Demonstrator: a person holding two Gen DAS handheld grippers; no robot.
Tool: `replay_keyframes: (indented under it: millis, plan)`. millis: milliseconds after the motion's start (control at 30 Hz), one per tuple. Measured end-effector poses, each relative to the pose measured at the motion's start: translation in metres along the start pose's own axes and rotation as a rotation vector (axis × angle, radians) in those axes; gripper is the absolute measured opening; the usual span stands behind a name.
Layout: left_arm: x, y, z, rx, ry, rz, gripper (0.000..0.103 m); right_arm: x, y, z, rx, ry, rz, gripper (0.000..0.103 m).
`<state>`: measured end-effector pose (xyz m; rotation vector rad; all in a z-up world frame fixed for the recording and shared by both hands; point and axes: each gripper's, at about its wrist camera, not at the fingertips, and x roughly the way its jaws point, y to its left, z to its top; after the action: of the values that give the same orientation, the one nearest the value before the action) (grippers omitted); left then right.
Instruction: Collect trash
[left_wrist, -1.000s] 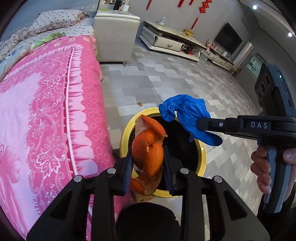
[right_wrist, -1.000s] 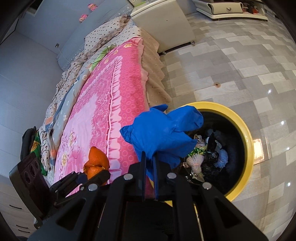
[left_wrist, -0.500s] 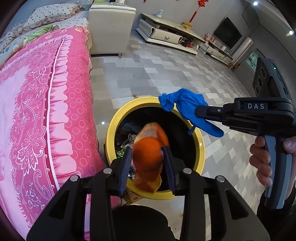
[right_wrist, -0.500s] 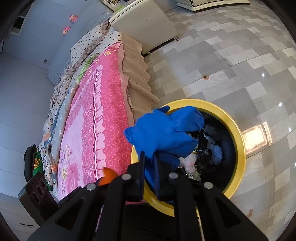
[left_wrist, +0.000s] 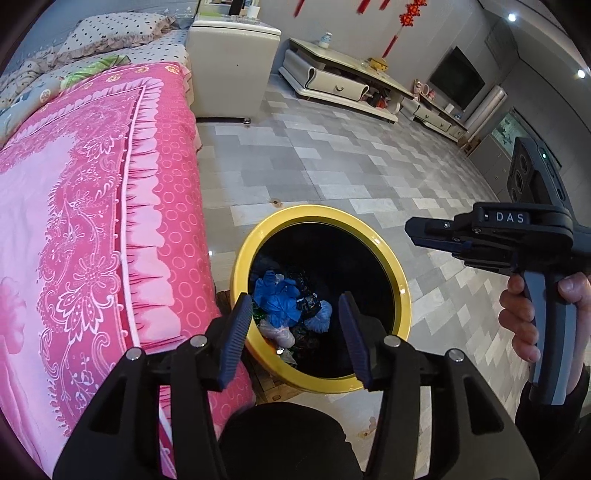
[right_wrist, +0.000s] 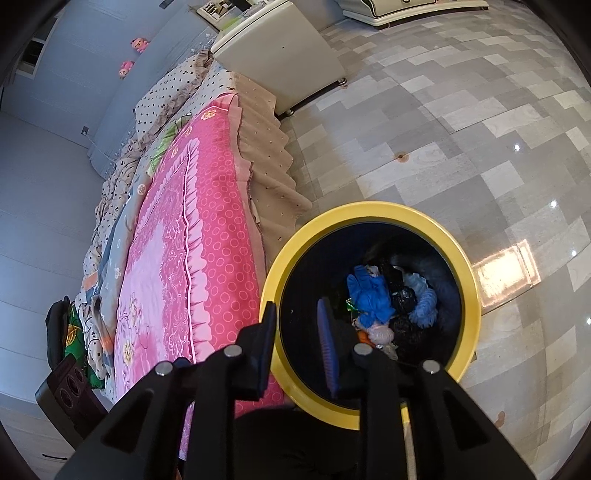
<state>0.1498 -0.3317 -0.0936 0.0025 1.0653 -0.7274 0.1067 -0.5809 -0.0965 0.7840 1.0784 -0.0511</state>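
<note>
A round bin with a yellow rim stands on the tiled floor beside the bed. Inside it lies the blue glove on other rubbish, and a bit of orange peel shows beside it. My left gripper hangs over the bin's near edge, its jaws opening with nothing between them. My right gripper is above the bin's left rim, its jaws also opening and empty. A hand holds its handle in the left wrist view.
A bed with a pink patterned cover runs along the left, right against the bin. A white cabinet stands at the bed's far end. Low TV units line the far wall.
Both grippers let go: the orange peel dropped from the left one and the blue glove from the right one, both into the bin. Both sets of jaws have parted.
</note>
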Motion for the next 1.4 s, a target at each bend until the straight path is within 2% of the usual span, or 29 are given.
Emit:
replay_keyframes:
  millis: [300, 567, 800, 933, 1133, 1167, 1233, 1400]
  plan:
    - [-0.042, 0.04, -0.007, -0.046, -0.067, 0.04, 0.046, 0.009, 0.042, -0.011, -0.071, 0.026, 0.015, 0.022]
    - [-0.09, 0.109, -0.023, -0.154, -0.129, 0.117, 0.046, 0.043, 0.116, -0.033, -0.186, 0.094, 0.06, 0.022]
    - [-0.136, 0.173, -0.043, -0.256, -0.197, 0.215, 0.047, 0.079, 0.187, -0.06, -0.285, 0.139, 0.094, 0.022]
    - [-0.157, 0.202, -0.055, -0.305, -0.233, 0.259, 0.048, 0.097, 0.221, -0.073, -0.337, 0.137, 0.093, 0.023]
    - [-0.183, 0.234, -0.076, -0.35, -0.296, 0.341, 0.057, 0.112, 0.259, -0.09, -0.398, 0.098, 0.087, 0.024]
    - [-0.187, 0.24, -0.08, -0.363, -0.312, 0.357, 0.06, 0.113, 0.261, -0.092, -0.405, 0.087, 0.088, 0.025]
    - [-0.194, 0.251, -0.089, -0.39, -0.334, 0.369, 0.064, 0.116, 0.268, -0.096, -0.417, 0.063, 0.085, 0.035]
    - [-0.205, 0.273, -0.109, -0.439, -0.409, 0.425, 0.075, 0.127, 0.278, -0.105, -0.433, 0.005, 0.069, 0.049]
